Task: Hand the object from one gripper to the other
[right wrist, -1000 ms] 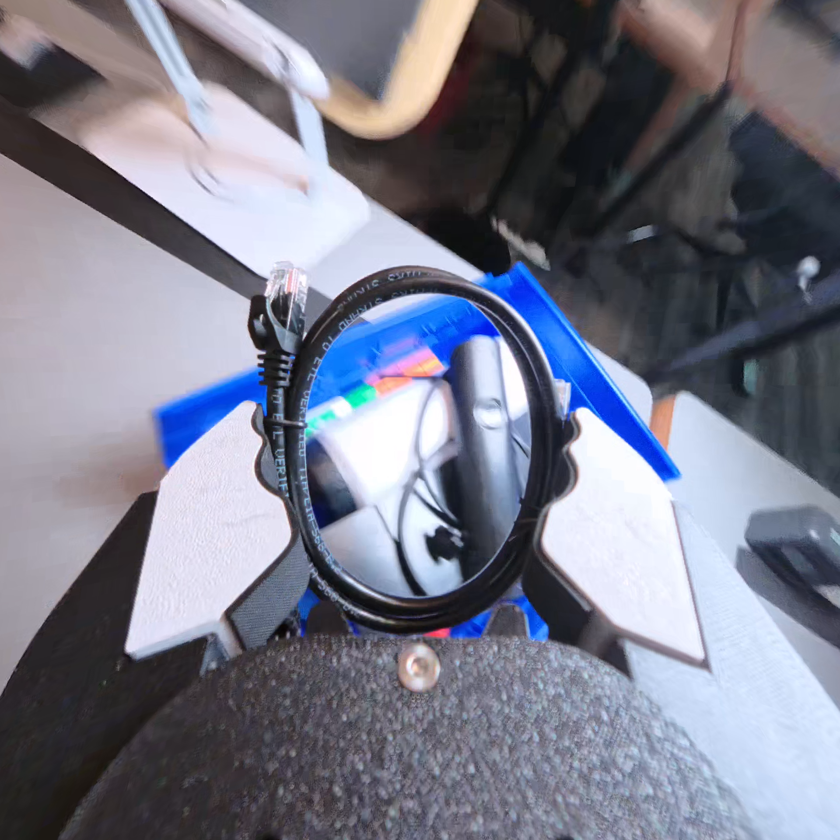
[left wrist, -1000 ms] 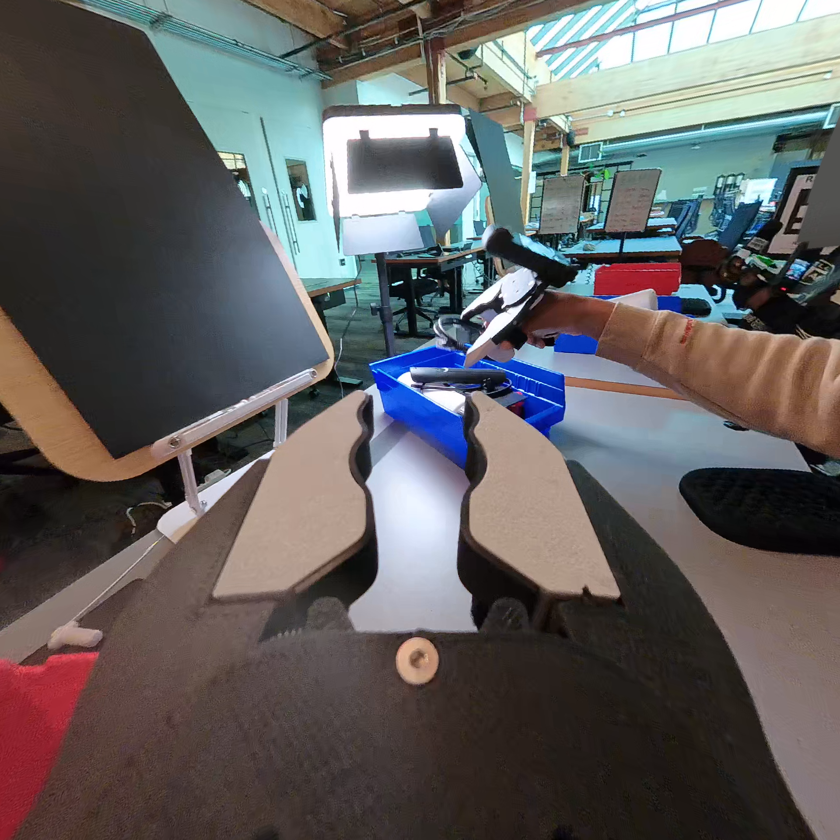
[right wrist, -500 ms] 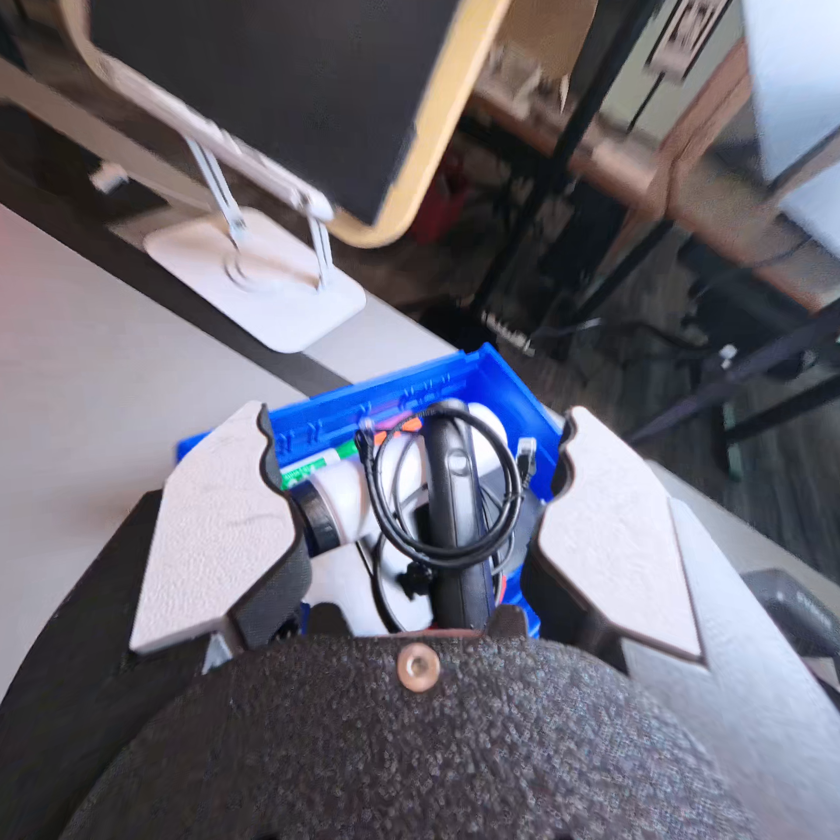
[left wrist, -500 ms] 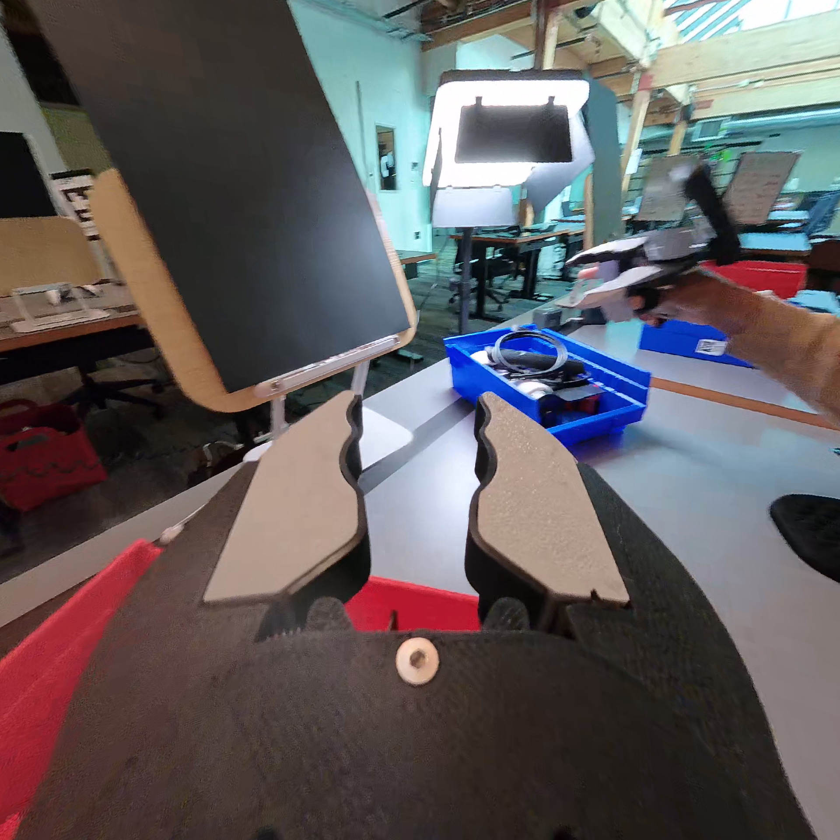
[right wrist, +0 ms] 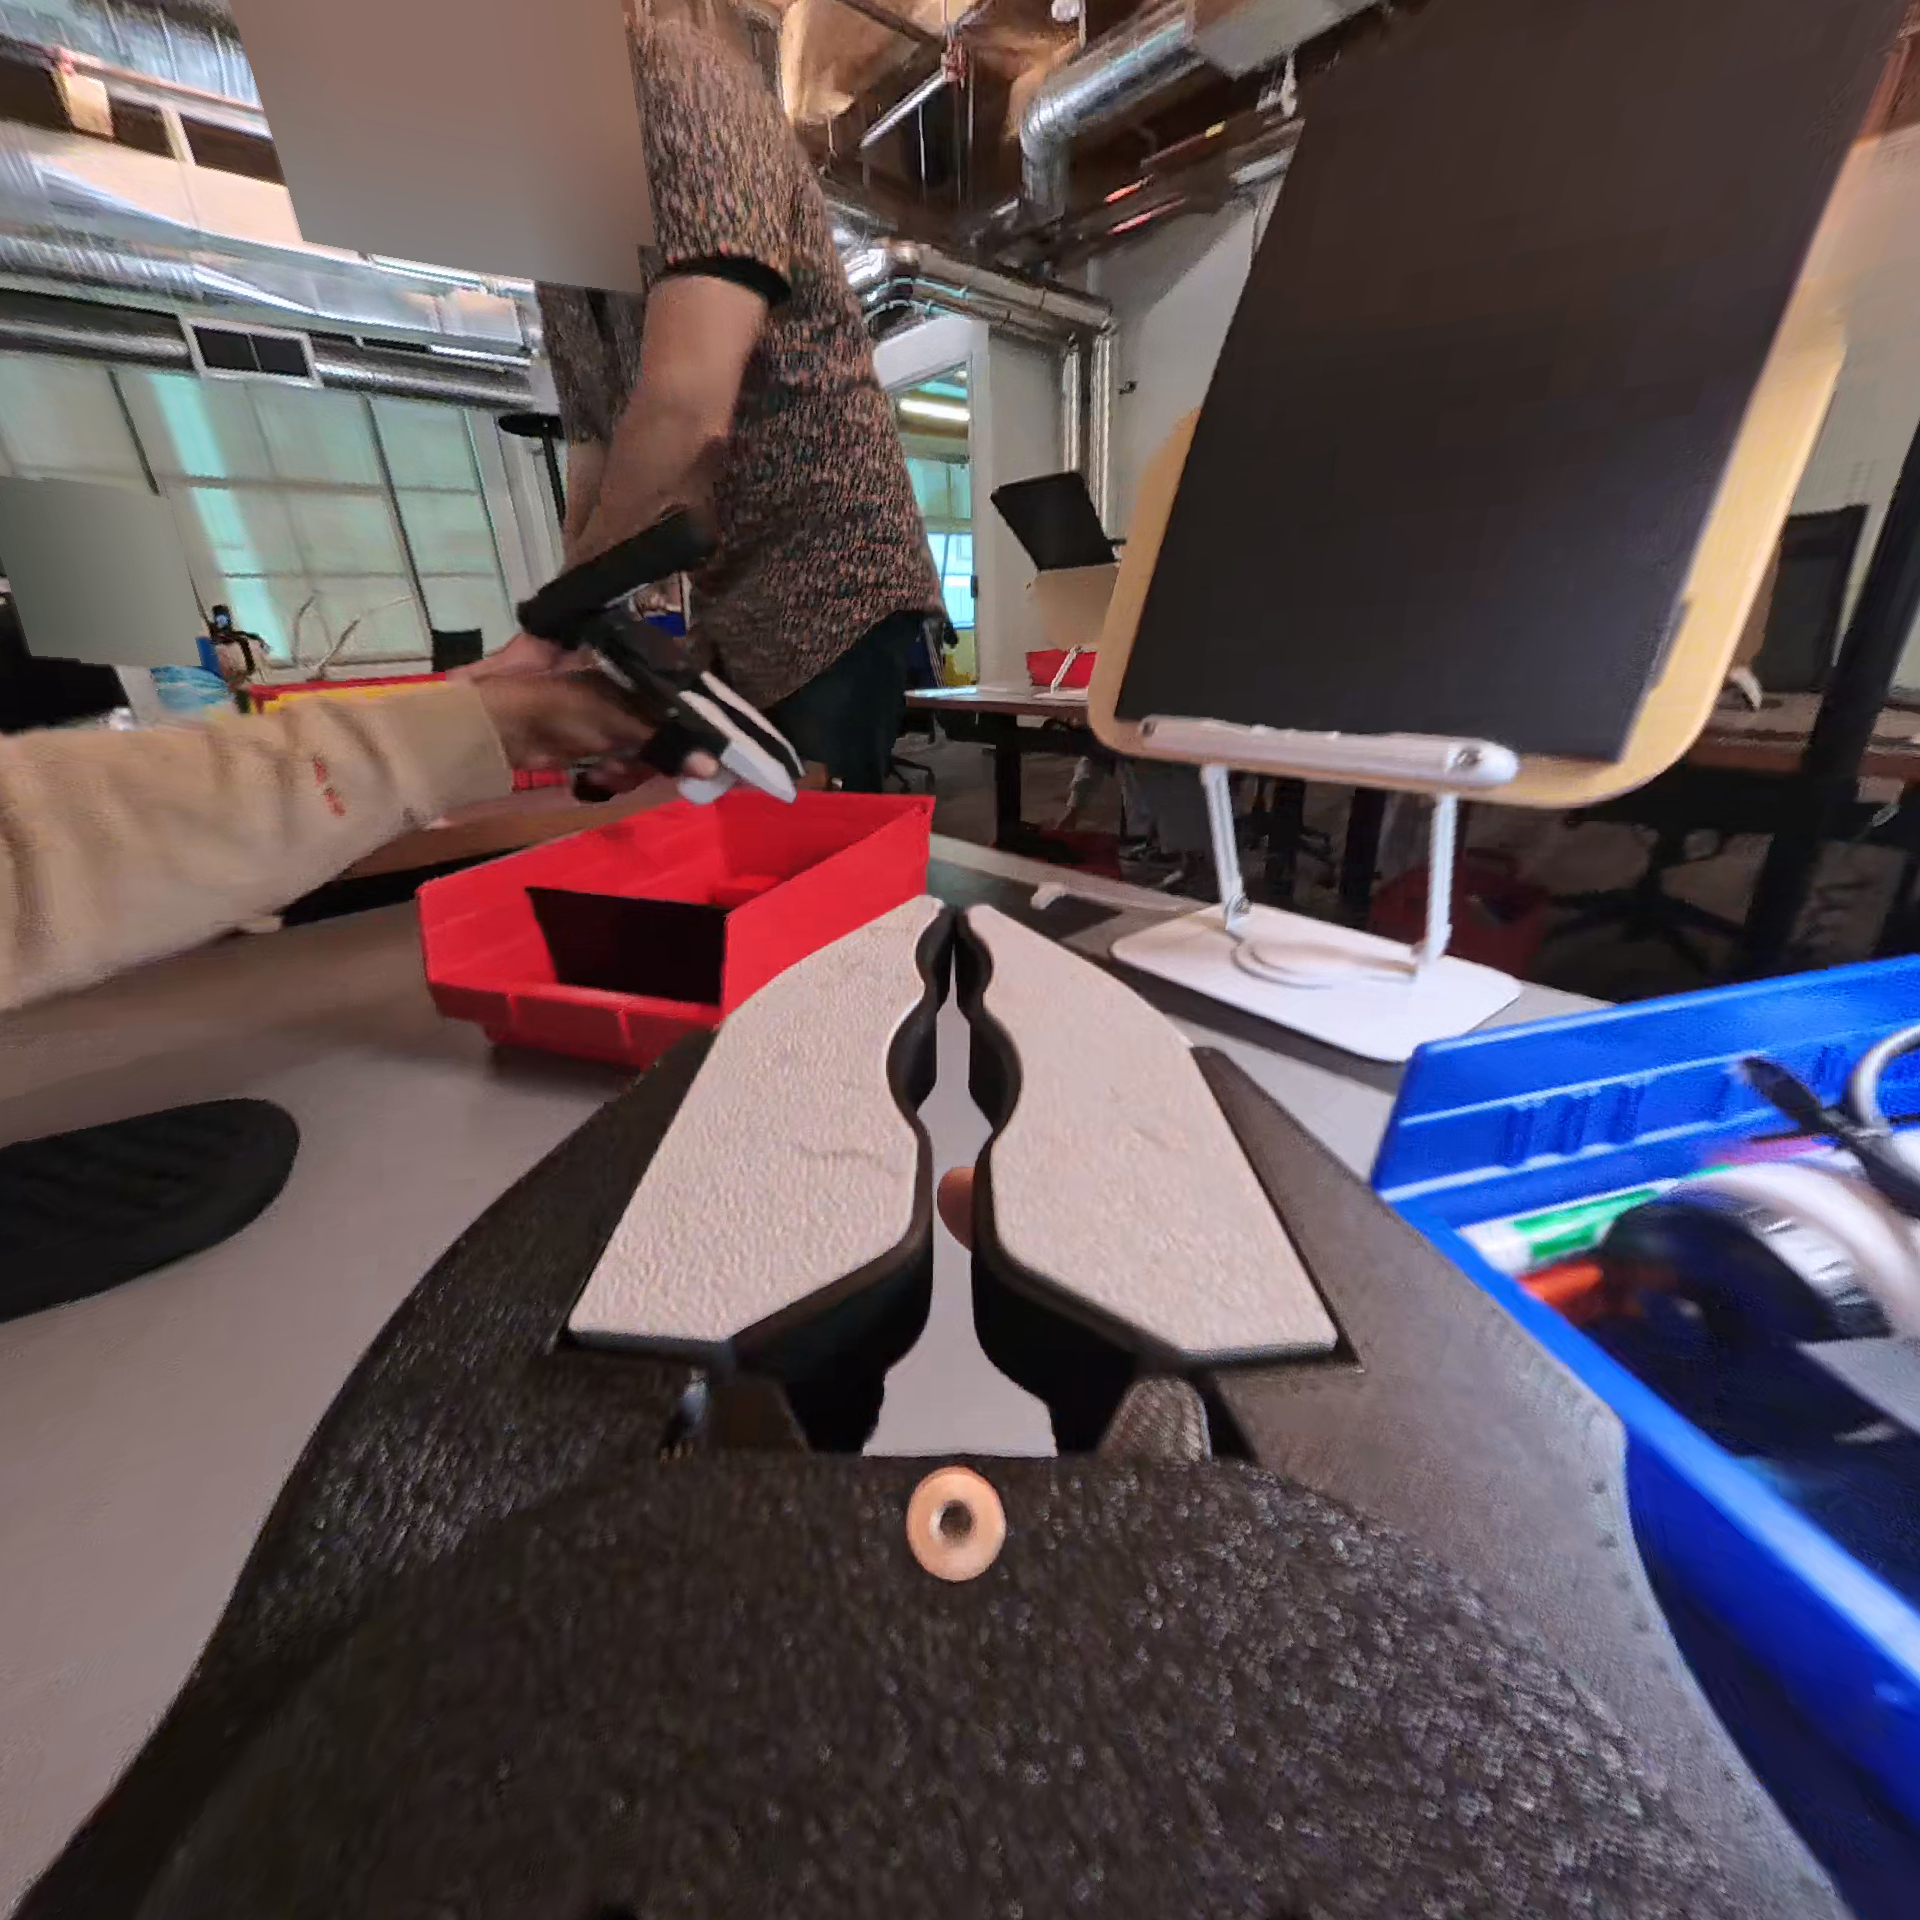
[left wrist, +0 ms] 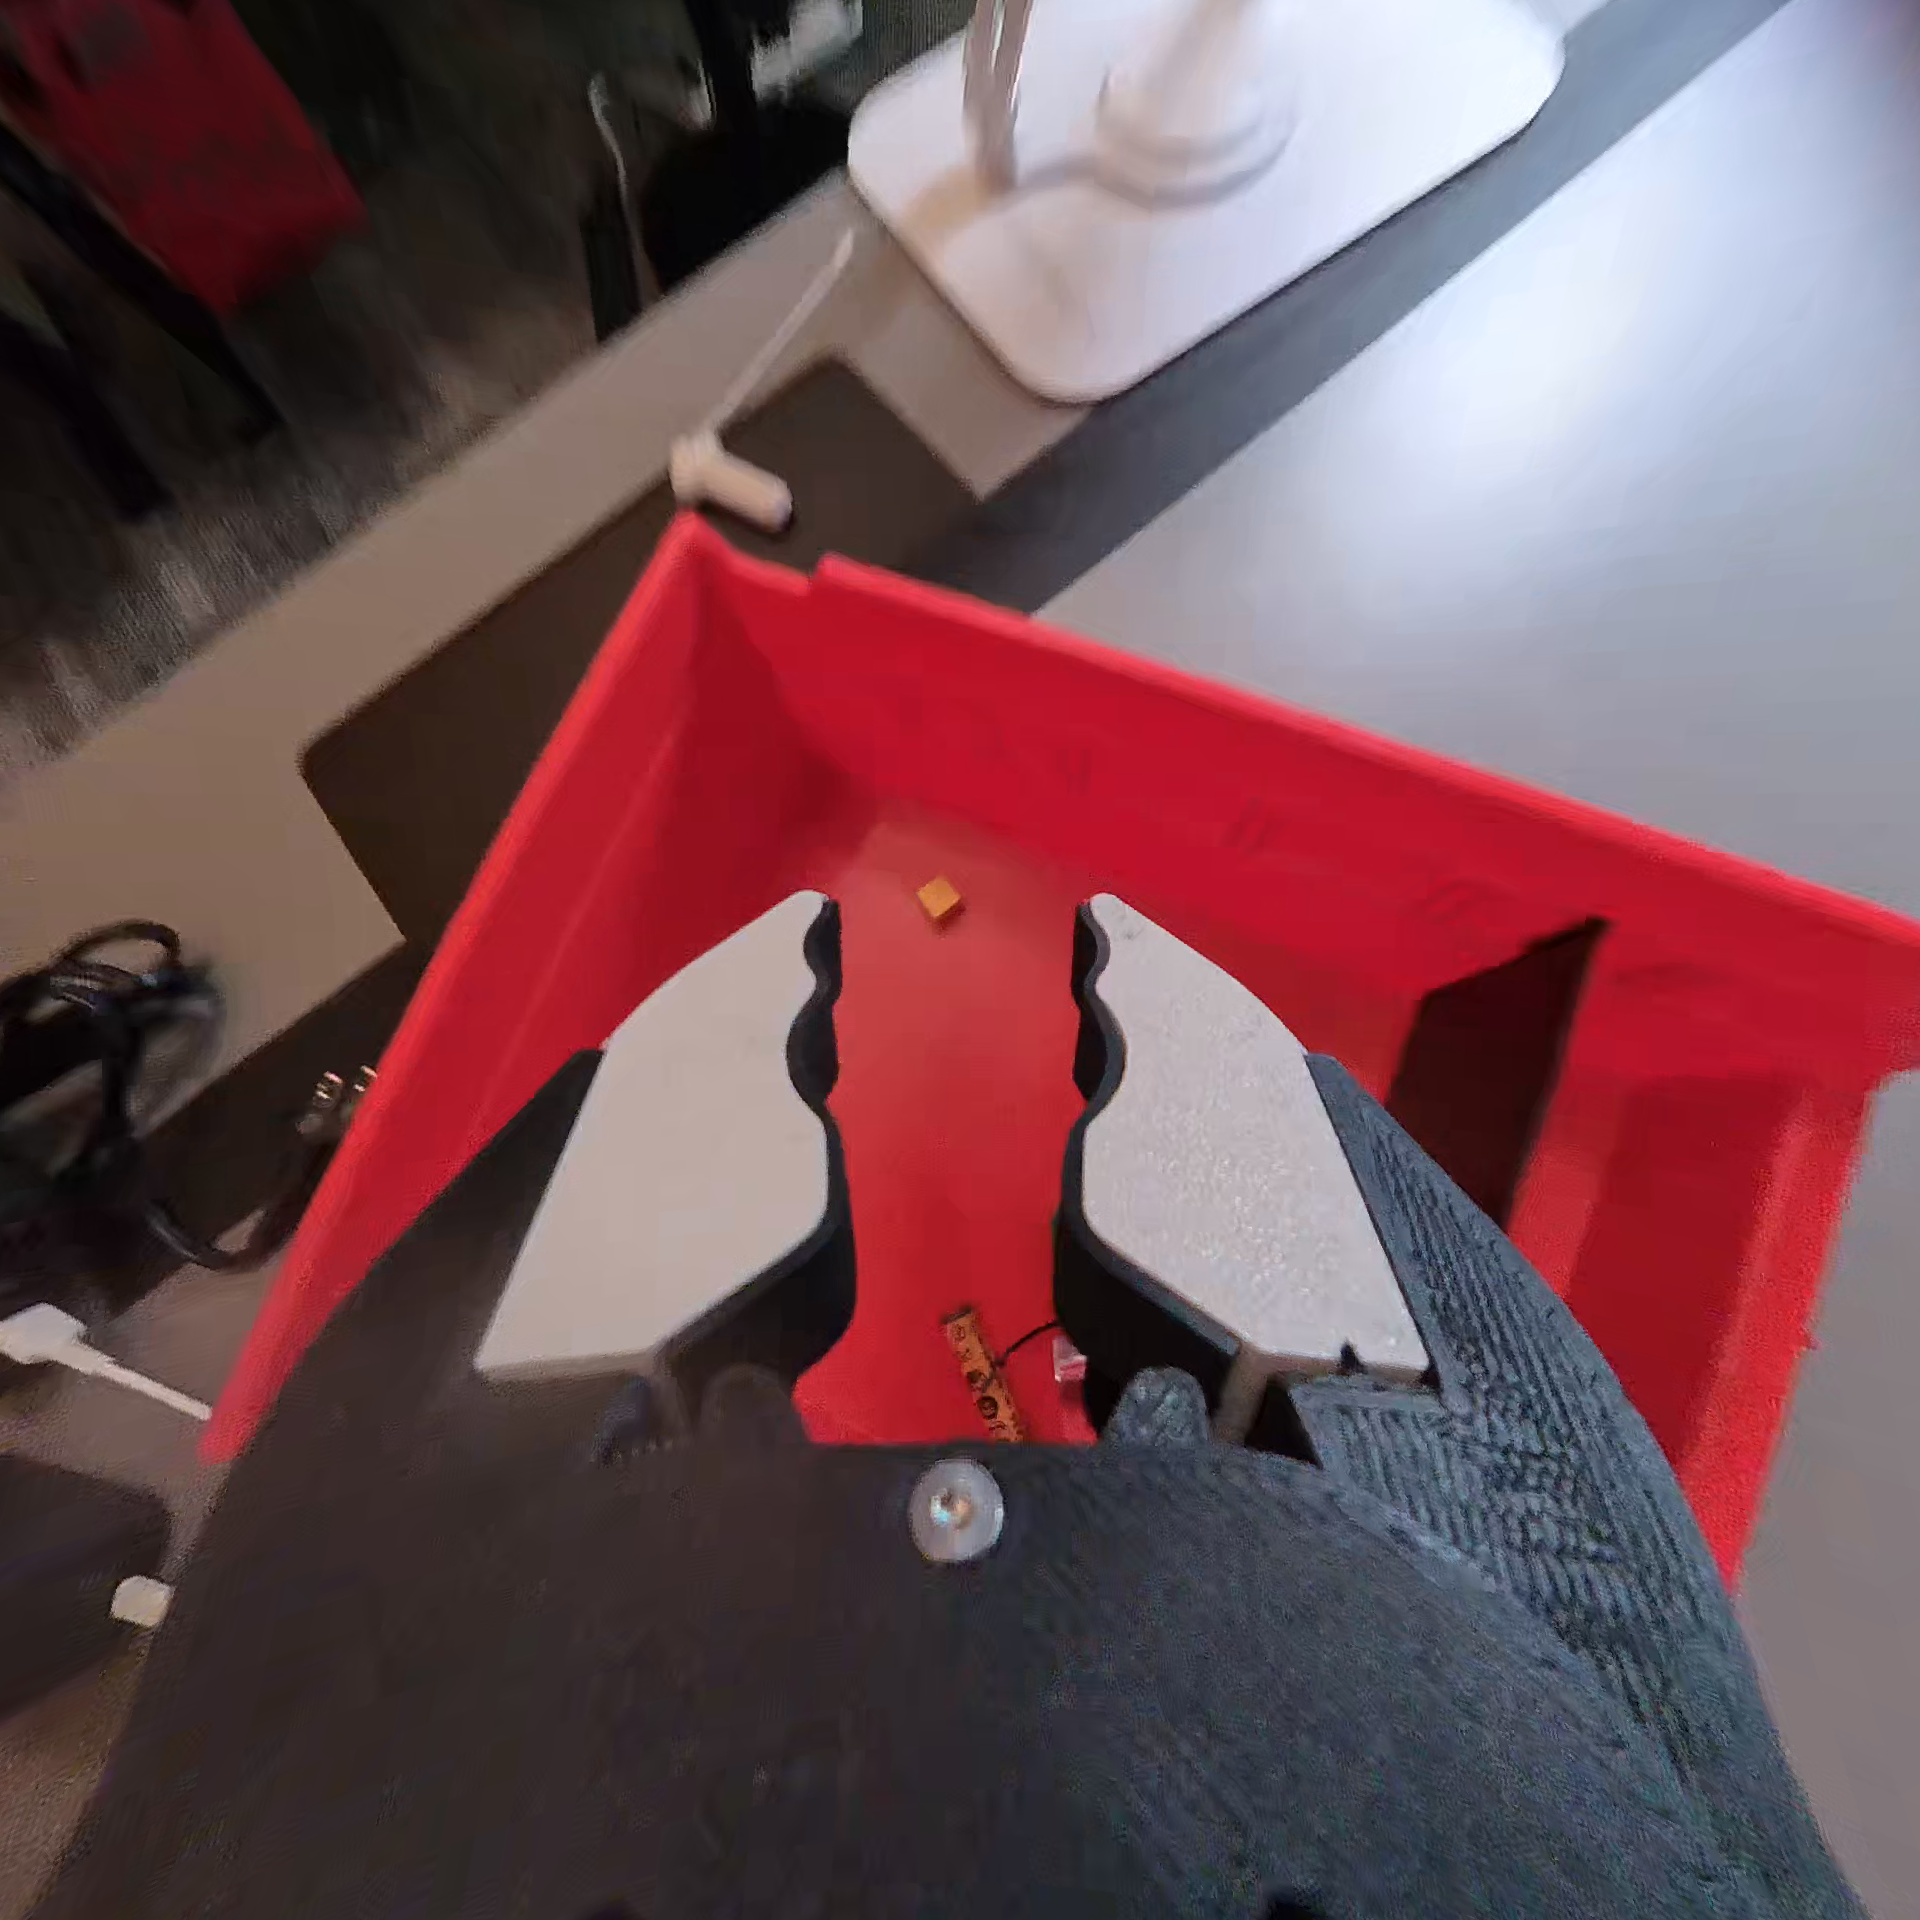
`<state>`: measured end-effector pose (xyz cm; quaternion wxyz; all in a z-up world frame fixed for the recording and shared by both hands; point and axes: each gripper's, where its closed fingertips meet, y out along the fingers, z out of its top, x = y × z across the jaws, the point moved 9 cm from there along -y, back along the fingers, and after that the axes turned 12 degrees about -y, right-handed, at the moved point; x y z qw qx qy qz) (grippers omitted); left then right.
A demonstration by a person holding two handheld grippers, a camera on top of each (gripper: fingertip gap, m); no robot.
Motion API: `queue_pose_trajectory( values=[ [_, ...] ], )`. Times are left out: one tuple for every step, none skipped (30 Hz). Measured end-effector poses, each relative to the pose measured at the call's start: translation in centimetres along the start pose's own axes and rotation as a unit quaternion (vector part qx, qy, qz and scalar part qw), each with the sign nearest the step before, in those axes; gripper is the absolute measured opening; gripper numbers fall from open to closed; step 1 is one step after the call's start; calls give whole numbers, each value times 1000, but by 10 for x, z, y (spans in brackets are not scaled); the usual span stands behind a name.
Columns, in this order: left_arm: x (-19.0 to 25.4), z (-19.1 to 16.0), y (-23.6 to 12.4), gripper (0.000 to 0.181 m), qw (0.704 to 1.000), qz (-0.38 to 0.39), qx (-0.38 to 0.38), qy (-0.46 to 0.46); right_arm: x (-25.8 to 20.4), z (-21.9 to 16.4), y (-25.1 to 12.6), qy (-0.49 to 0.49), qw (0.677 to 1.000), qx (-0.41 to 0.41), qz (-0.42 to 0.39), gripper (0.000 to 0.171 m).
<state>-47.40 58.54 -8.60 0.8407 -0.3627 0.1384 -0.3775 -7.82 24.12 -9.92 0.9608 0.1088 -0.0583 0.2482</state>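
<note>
My left gripper [left wrist: 951,914] is open and empty, pointing down into a red bin [left wrist: 1195,727]. On the bin floor lie a small orange cube [left wrist: 940,899] and a yellowish stick [left wrist: 982,1371]. In the right wrist view the left gripper [right wrist: 743,774] hovers over the red bin [right wrist: 582,966]. My right gripper [right wrist: 954,920] is shut and empty, low over the grey table. A black looped cable [right wrist: 1808,1112] lies blurred in the blue bin [right wrist: 1558,1122] at the right.
A dark tablet [right wrist: 1455,416] stands on a white stand [right wrist: 1320,977] behind the bins; the stand's base also shows in the left wrist view [left wrist: 1195,208]. A black pad [right wrist: 125,1195] lies at left. Another person [right wrist: 790,416] stands behind. Black cords [left wrist: 94,1039] lie beside the red bin. Spacing between my two grippers at the tips: around 45 centimetres. My right tips are about 50 centimetres from the small orange cube [left wrist: 940,899], my left tips only 11 centimetres. To the yellowish stick [left wrist: 982,1371]: left tips about 15 centimetres, right tips about 50 centimetres.
My right gripper let the black cable drop into the blue bin, shut, and turned toward the red bin. My left gripper swung from facing across the table down into the red bin.
</note>
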Motion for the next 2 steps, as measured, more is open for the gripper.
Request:
queue_pose_trajectory(
  values=[
    [-5,-2,14,43,1000,4,-28,-6,-8,-10,4,0,1000,-9,6,0],
    [-10,-5,28,42,998,6,-54,-12,-14,-18,9,-3,1000,-21,16,0]
  ],
)
